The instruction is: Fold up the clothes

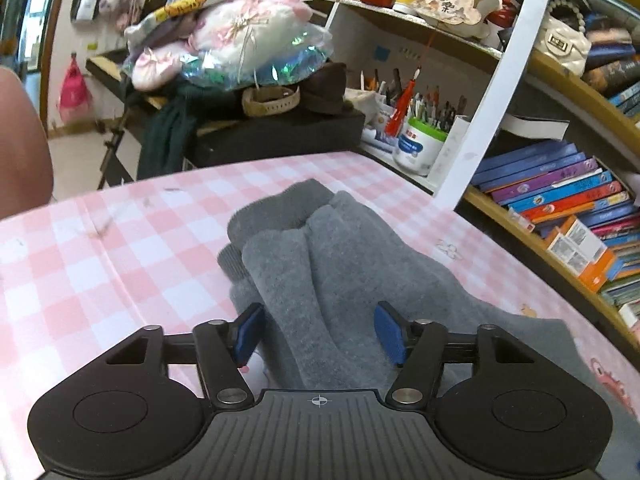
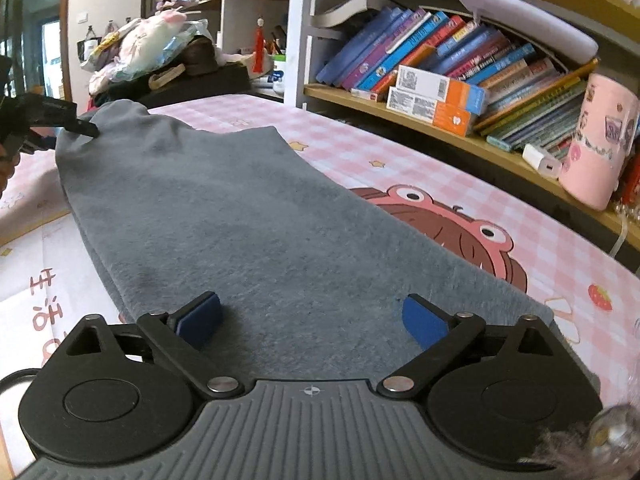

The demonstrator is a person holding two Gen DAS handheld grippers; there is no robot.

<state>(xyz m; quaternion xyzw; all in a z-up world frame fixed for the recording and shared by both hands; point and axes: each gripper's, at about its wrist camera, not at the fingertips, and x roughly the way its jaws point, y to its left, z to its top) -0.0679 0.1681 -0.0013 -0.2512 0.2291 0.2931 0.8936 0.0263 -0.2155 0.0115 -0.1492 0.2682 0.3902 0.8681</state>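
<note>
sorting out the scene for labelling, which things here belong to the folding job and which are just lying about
Job: grey garment; left claw; right claw; pink checked cloth.

Lying about: books; pen pot; plush toy; pink cup.

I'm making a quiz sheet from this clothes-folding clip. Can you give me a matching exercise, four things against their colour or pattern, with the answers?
Things:
1. garment lying on the table
2. tablecloth
3. pads on the right gripper
4. two boxes on the bookshelf

Colour or pattern:
A. pink and white checks
B. orange with white labels
C. plain grey
D. blue

Pairs: 1-C, 2-A, 3-D, 4-B
</note>
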